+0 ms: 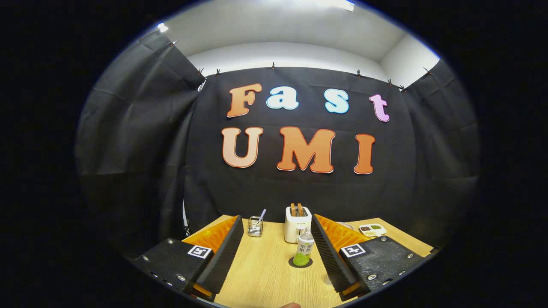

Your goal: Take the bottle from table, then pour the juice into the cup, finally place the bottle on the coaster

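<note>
Bottle (304,251) stood upright on dark coaster (300,262), just ahead between spread gripper (278,252) fingers, nearer right finger; nothing pinched.

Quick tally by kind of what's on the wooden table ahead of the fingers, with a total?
Green-labelled clear plastic juice bottle, upright on the dark round coaster, between the open fingers: 1
Coaster: 1
White toaster with toast: 1
Clear glass cup holding a straw: 1
White snack tray: 1
Total: 5
</note>
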Motion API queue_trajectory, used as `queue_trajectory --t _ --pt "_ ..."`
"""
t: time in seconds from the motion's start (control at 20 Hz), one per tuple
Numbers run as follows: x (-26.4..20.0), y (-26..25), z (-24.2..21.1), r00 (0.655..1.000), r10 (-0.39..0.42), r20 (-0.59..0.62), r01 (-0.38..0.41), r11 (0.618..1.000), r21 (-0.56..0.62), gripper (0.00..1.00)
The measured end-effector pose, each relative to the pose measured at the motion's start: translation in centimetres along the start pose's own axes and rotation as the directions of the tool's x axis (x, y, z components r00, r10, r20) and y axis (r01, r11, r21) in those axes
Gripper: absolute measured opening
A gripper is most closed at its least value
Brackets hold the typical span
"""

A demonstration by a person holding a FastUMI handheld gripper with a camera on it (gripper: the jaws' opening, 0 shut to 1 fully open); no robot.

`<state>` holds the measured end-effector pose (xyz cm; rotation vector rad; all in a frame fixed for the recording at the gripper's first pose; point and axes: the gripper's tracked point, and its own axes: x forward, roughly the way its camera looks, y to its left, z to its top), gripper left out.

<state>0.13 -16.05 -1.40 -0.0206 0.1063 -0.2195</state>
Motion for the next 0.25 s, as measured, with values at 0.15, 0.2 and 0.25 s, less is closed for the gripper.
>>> queue_trajectory --t 0.15,0.2,0.25 --pt "-0.1 -0.51 -0.28 1.0 -0.013 -0.005 0.014 1.0 0.004 0.94" --pt "-0.08 -0.56 -0.13 1.0 -0.016 -0.004 0.016 1.0 0.005 0.94" --pt "-0.14 -0.49 0.06 1.0 -0.018 0.002 0.018 1.0 0.009 0.94"
